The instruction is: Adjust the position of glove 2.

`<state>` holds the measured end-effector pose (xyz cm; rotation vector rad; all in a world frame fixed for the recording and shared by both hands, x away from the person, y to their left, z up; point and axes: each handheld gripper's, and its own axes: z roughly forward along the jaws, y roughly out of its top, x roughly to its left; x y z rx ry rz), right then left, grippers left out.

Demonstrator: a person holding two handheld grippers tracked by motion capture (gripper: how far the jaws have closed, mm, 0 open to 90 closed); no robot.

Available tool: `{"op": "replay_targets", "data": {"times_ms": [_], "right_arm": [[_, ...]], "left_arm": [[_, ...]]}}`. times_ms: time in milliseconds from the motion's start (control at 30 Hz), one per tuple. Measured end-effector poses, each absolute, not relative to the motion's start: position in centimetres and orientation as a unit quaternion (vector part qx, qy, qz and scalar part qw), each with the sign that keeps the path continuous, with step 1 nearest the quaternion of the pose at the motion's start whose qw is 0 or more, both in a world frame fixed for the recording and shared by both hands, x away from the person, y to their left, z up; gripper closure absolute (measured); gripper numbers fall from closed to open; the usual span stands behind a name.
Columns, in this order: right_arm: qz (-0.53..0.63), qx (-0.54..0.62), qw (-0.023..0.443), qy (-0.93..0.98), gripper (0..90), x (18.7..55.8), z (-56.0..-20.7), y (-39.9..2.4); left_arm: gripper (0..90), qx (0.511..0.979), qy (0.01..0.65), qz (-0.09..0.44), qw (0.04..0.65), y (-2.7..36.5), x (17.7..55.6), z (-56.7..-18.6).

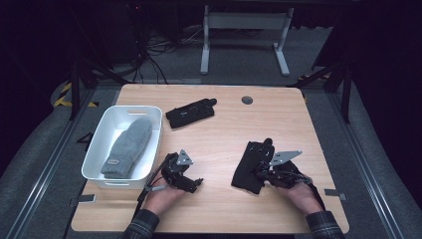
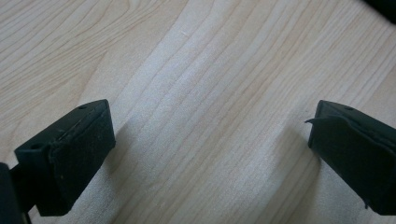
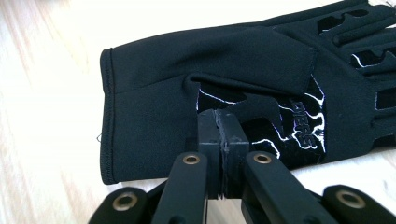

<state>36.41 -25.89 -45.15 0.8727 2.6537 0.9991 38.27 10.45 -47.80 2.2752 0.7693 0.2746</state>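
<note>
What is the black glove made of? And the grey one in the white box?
The black glove looks like smooth, stretchy synthetic fabric: matte, with a stitched cuff hem and shiny printed patches. The grey glove looks like fuzzy knitted wool or fleece, soft and thick. The white box seems to be glossy moulded plastic.

Black glove [image 3: 224, 74] (white lightning pattern), grey mitten [image 1: 128, 146], white basket [image 1: 99, 134].
</note>
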Motion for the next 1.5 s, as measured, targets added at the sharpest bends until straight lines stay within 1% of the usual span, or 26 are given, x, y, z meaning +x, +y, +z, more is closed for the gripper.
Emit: {"op": "replay_targets", "data": {"times_ms": [233,367,500,633,867,933,1067,1233,1400,1500], "right_arm": [[0.325,0.291,0.092,0.895,89.9,34.7,-45.0,-26.9],[0.325,0.298,0.088,0.893,89.9,33.5,-44.9,-28.1],[0.336,0.308,0.101,0.884,89.9,32.8,-44.4,-29.4],[0.357,0.322,0.119,0.869,89.8,33.2,-43.6,-30.1],[0.374,0.339,0.136,0.852,89.9,36.4,-43.2,-28.8],[0.368,0.338,0.132,0.856,89.9,37.4,-43.7,-28.0],[0.342,0.333,0.119,0.87,89.9,38.1,-44.8,-27.3],[0.345,0.314,0.11,0.878,90.0,37.3,-45.1,-27.2],[0.353,0.295,0.088,0.884,89.9,35.8,-45.2,-27.2],[0.352,0.287,0.087,0.887,89.9,35.2,-45.2,-27.1]], "left_arm": [[0.7,0.88,0.298,0.106,0.354,10.4,38.3,-47.8],[0.5,0.88,0.298,0.107,0.354,10.4,38.3,-47.8],[0.5,0.88,0.298,0.107,0.354,10.4,38.3,-47.8],[0.5,0.88,0.298,0.106,0.353,10.4,38.3,-47.8],[0.5,0.88,0.3,0.107,0.352,10.4,38.3,-47.8],[0.5,0.88,0.3,0.107,0.352,10.4,38.3,-47.8],[0.5,0.88,0.3,0.107,0.353,10.4,38.3,-47.8],[0.5,0.88,0.3,0.107,0.352,10.4,38.3,-47.8],[0.4,0.881,0.298,0.106,0.353,10.4,38.4,-47.8],[0.5,0.881,0.298,0.106,0.353,10.4,38.4,-47.8]]}}
